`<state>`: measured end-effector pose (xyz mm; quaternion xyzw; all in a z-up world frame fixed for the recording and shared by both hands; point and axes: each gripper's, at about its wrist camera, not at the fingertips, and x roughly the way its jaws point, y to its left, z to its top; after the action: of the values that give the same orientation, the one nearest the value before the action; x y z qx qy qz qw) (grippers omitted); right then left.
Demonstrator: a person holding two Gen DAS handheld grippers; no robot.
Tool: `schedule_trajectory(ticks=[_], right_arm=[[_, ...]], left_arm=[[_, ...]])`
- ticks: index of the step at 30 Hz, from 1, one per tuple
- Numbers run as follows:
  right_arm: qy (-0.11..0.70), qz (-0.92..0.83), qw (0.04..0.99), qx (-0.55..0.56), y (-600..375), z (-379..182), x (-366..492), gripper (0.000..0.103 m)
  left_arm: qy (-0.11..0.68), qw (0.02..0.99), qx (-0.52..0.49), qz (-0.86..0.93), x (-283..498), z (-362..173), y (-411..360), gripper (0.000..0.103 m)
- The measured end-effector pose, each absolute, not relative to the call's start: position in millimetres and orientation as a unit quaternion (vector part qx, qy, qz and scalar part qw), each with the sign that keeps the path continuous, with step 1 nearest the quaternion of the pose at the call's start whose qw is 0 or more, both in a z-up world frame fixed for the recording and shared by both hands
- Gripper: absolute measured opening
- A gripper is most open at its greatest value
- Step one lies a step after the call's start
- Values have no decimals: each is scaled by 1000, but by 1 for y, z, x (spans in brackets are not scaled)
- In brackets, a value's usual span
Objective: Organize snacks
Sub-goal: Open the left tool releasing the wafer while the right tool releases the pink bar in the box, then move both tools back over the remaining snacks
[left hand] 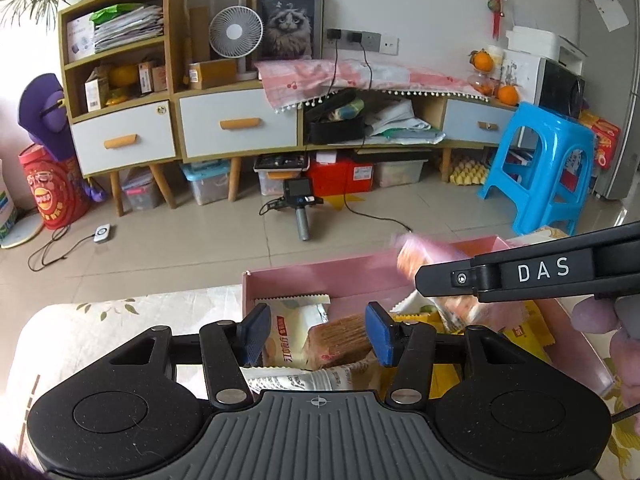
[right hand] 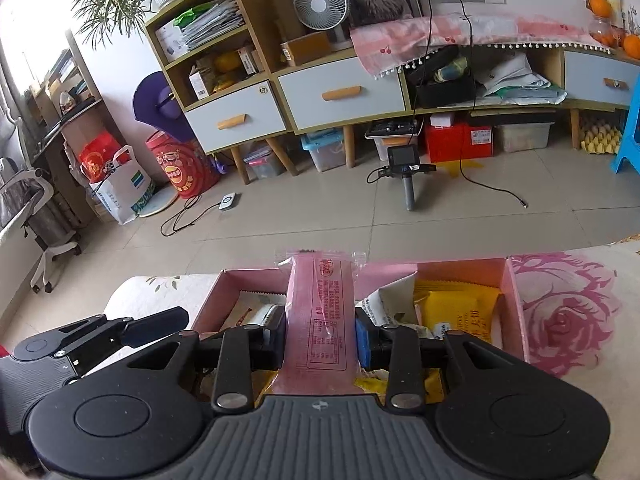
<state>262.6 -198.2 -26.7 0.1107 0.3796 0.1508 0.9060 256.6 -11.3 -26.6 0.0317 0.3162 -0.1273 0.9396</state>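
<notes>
A pink snack packet [right hand: 320,316] is seen standing upright at the centre of the right wrist frame, between the fingers of the right gripper [right hand: 320,334], over a pink box [right hand: 516,304] of snacks; whether it is clamped cannot be told. The left gripper [left hand: 318,334] is held apart above a biscuit pack [left hand: 340,338] at lower centre.

Each camera sits just behind its own gripper, looking forward and steeply down, close over the pink box [left hand: 320,280] and out across the floor to the cabinet [right hand: 340,92]. Both views share the box, the cabinet and the fan [left hand: 236,32]; each sees the other gripper at its edge.
</notes>
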Motion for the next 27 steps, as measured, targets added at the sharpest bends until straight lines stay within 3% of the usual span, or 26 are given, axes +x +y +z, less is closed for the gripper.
schedule_trajectory(ticks=[3,12,27], right_arm=[[376,146,907,122,-201,-26,263,41],[374,142,908,123,-207,-19,254,48],[355,145,918,98,-209,9,208,75]], left_arm=[[317,939,33,-130,257,-27,-11,60],[319,938,33,-128,245,-27,-8,72],[316,940,13,-127,198,-8,8,88]])
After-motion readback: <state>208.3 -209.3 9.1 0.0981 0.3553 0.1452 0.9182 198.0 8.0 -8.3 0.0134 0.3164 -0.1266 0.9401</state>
